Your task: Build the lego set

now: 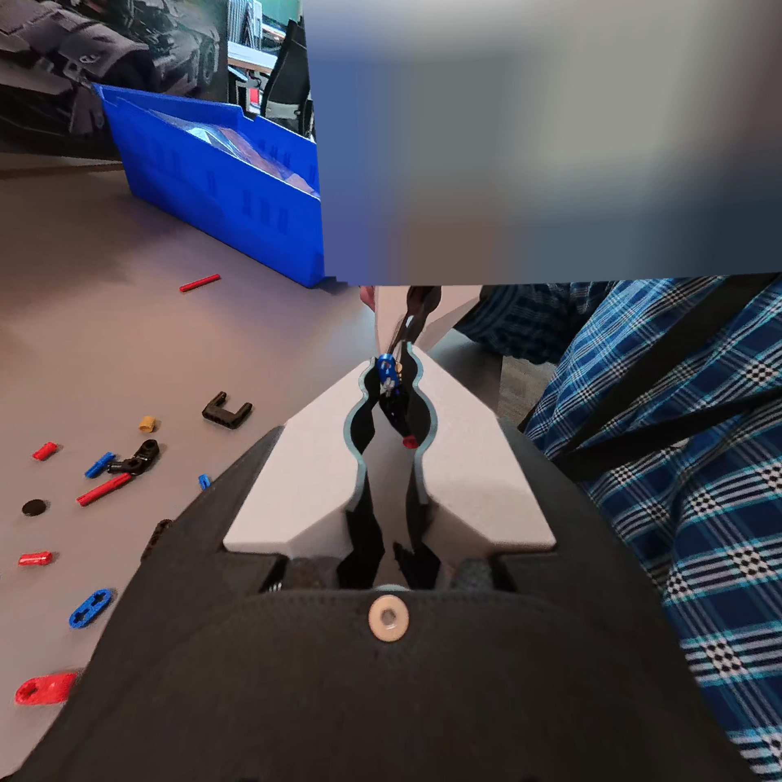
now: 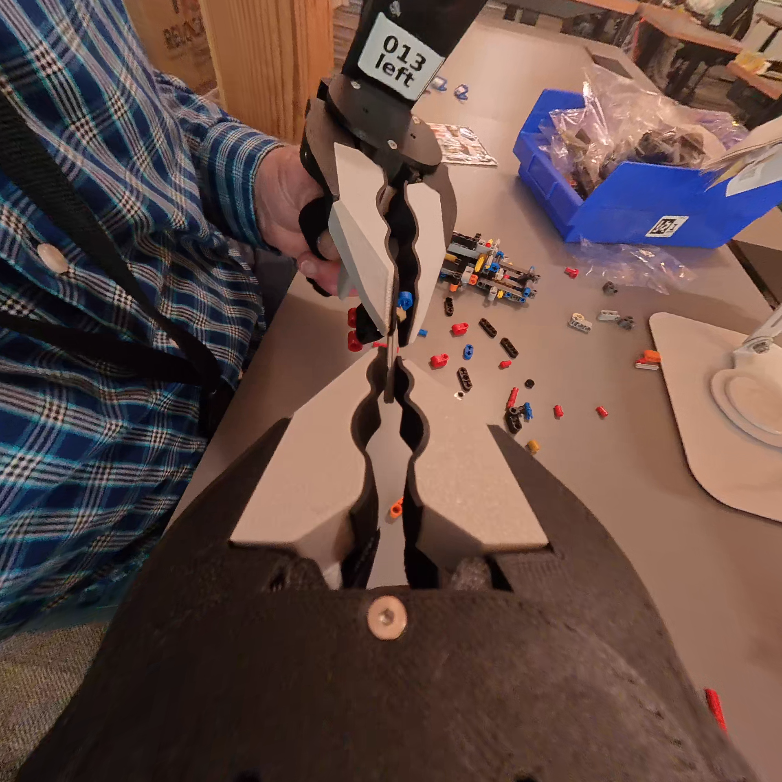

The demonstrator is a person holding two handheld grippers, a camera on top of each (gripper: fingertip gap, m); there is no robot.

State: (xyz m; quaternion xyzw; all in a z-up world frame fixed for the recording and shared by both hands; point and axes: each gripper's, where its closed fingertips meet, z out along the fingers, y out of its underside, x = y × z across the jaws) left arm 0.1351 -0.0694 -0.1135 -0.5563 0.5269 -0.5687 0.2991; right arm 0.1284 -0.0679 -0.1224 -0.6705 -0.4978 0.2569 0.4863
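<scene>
Right wrist view: grey worktop [image 2: 571,486] carried a blue bin [image 2: 643,211] of bagged parts, a half-built chassis [image 2: 486,271] and loose pins nearby. Left tool [image 2: 397,330] was clamped on a small black sub-assembly [image 2: 364,323] with red pins, held above the worktop edge. Right tool [image 2: 391,381] pinched a thin grey axle [image 2: 391,351], its tip meeting that sub-assembly.

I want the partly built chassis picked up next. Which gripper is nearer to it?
Left. In the right wrist view the left gripper hangs right beside the partly built chassis, holding a small black assembly. The right gripper sits farther back, pinching a thin axle.
</scene>
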